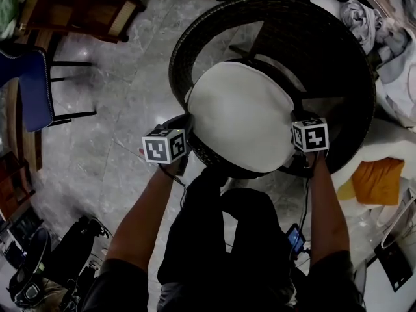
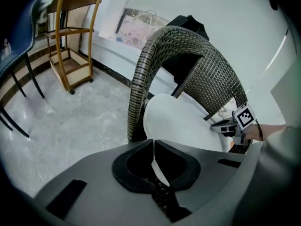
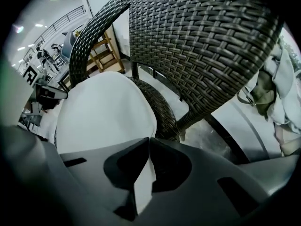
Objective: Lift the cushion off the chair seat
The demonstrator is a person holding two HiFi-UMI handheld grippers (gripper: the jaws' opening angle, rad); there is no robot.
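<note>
Well, you have the round white cushion (image 1: 240,116) pinned from both sides, and it lies flat on the seat of the dark woven wicker chair (image 1: 351,64), not yet raised as far as I can judge.

Your left gripper (image 1: 187,130) is clenched on the cushion's edge at the chair's left side. In the left gripper view, a thin fold of white fabric runs down between its closed jaws (image 2: 154,149), and the rest of the cushion (image 2: 181,124) spreads out ahead of them. Your right gripper (image 1: 294,127) is clamped the same way at the chair's right side. The right gripper view shows a strip of the cushion (image 3: 103,112) caught between its jaws (image 3: 148,147).

What matters for the lift is this:
- **Position:** the cushion sits between your two grippers, and the line joining the two grips runs straight across the seat from side to side.
- **Reach:** neither hand is nearer, since each holds an opposite edge.
- **Obstacle:** the chair's curved backrest (image 1: 292,25) wraps around the far side and both flanks of the seat, while the side nearest you is open.

So the clear path looks to be straight up and a little towards you. Raise both hands evenly, or the cushion may tip, or one thin pinch may slip.
</note>
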